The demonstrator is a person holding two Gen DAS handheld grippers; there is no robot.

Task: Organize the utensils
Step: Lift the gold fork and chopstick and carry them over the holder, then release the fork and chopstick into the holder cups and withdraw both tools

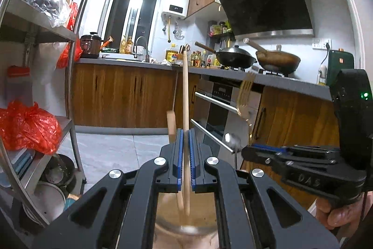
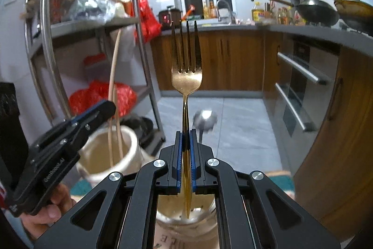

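My left gripper (image 1: 185,132) is shut on a pair of wooden chopsticks (image 1: 185,90), held upright with their lower ends inside a cream utensil holder (image 2: 130,146). The chopsticks also show in the right wrist view (image 2: 114,76). My right gripper (image 2: 186,132) is shut on a gold fork (image 2: 186,62), tines up, its handle end over a second jar (image 2: 186,223). The fork (image 1: 244,95) and the right gripper (image 1: 250,148) show to the right in the left wrist view. A metal spoon (image 2: 204,119) stands just behind the fork.
A steel shelf rack (image 1: 70,85) with red bags (image 1: 28,125) stands on the left. Wooden cabinets and a grey counter (image 1: 139,62) run behind, with an oven (image 1: 216,109), two woks (image 1: 235,56) and bottles on the right.
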